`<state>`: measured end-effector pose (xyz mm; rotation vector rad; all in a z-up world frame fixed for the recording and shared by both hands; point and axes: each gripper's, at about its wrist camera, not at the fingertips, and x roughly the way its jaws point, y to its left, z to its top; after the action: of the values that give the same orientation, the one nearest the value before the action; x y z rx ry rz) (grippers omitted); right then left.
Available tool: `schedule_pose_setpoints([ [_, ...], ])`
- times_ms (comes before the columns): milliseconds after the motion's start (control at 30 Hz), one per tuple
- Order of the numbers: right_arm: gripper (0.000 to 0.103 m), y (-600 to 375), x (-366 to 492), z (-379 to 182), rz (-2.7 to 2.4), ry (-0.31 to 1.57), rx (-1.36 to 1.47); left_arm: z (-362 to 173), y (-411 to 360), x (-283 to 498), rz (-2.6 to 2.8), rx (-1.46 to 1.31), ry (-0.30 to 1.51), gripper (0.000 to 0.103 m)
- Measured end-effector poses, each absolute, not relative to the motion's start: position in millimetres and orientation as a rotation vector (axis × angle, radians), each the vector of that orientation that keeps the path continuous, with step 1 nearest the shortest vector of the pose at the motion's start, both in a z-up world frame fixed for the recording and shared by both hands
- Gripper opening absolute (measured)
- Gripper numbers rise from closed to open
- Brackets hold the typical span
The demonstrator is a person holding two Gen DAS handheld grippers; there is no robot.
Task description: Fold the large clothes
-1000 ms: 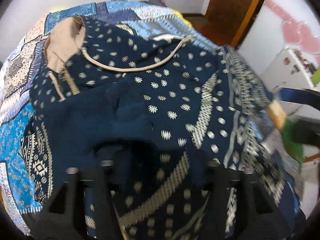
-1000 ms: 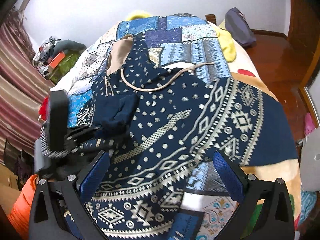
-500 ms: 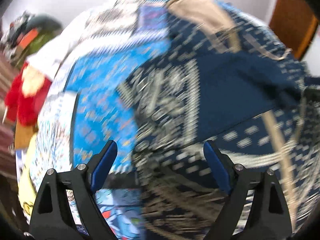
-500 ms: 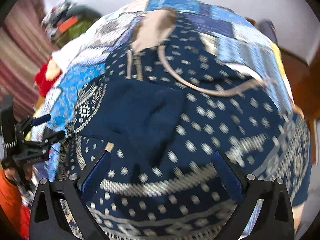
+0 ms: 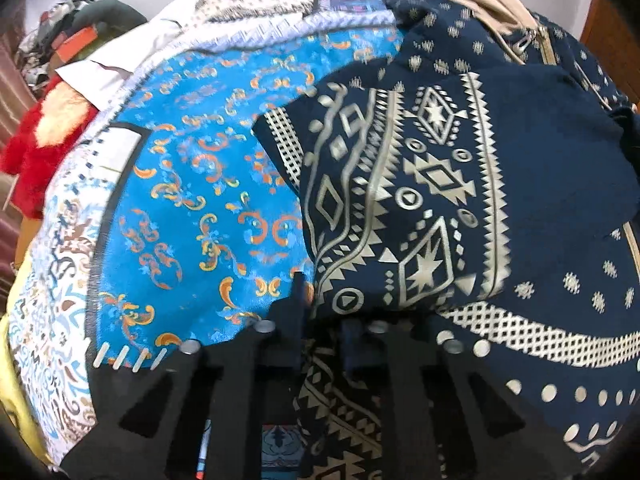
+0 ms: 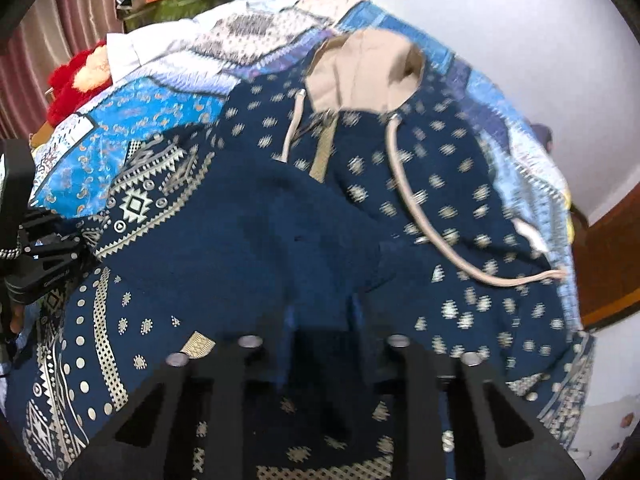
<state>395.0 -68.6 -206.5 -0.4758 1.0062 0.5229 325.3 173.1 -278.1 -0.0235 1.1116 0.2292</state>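
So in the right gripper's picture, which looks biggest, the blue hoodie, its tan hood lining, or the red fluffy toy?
1. Blue hoodie, by far.
2. Tan hood lining.
3. Red fluffy toy, though it lies farther off and partly hidden, so its true size is unsure.

A navy hooded garment (image 6: 400, 208) with pale geometric bands and small dotted motifs is lying spread across a bed. Its tan-lined hood (image 6: 360, 72) is lying open at the far end, with a beige drawstring (image 6: 416, 216) trailing over the chest. A patterned sleeve (image 5: 400, 200) is lying folded inward over the plain navy middle.
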Motion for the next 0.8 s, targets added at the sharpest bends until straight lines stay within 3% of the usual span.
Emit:
schedule_pose_setpoints([
  [133, 0.015, -91.4, 392.6, -191.9, 0.468, 0.965, -0.451, -266.6, 180.2, 313.3, 0.316, -0.038, 1.075, 0.005],
  [333, 0.014, -158.5, 411.3, -196.2, 0.341, 1.045, -0.367, -273.3, 209.3, 302.0, 0.308, -0.187, 1.137, 0.007],
  [500, 0.015, -202.7, 412.9, -211.4, 0.307, 1.110, -0.317, -283.7, 197.4, 312.4, 0.336, -0.076, 1.159, 0.009],
  [800, 0.015, -226.7, 406.8, -215.0, 0.138, 1.090, -0.507, -293.5, 179.0, 329.0, 0.340, 0.030, 1.194, 0.009],
])
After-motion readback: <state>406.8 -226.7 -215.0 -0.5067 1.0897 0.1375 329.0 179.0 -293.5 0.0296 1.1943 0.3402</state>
